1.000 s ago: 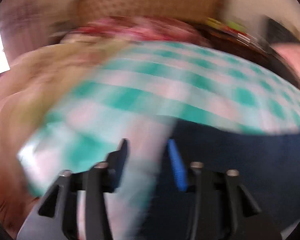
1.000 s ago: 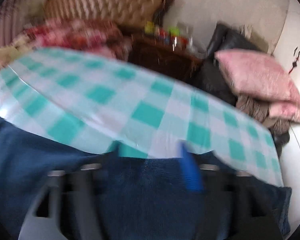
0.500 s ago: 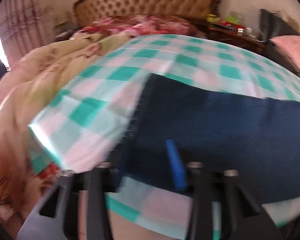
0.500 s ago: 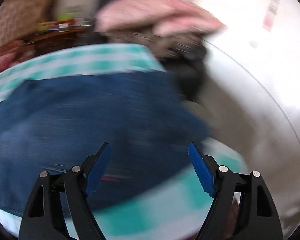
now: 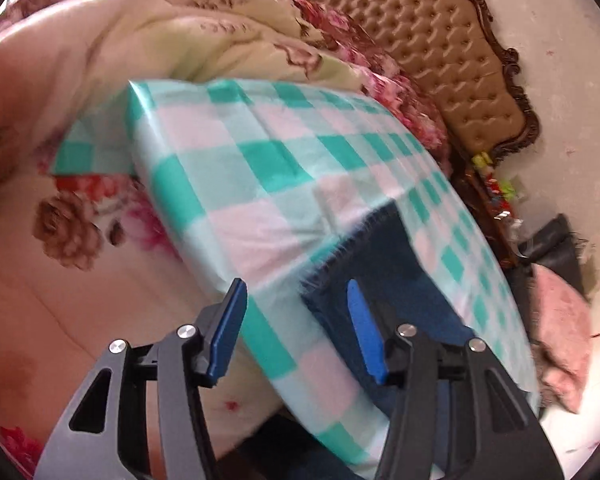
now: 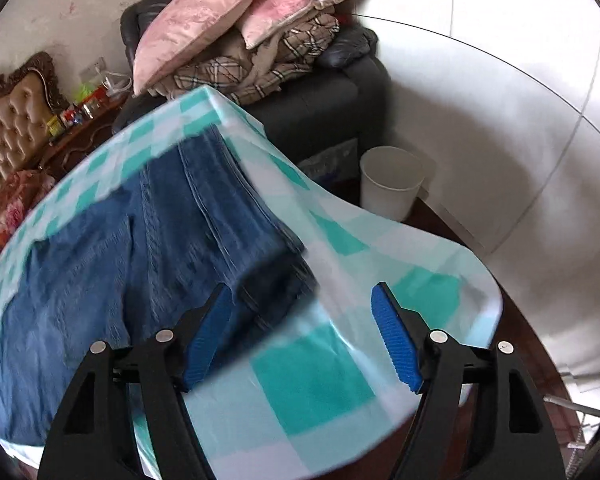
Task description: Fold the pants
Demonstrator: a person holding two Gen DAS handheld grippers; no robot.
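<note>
Checked tablecloth beside bed

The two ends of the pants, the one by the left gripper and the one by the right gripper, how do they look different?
The end of the pants at the left gripper is a narrow leg hem with a frayed, fringed edge. The end at the right gripper is wider and thicker, with stitched seams and a finished edge. Both are dark blue denim lying on the checked cloth, each in front of open jaws.
</note>
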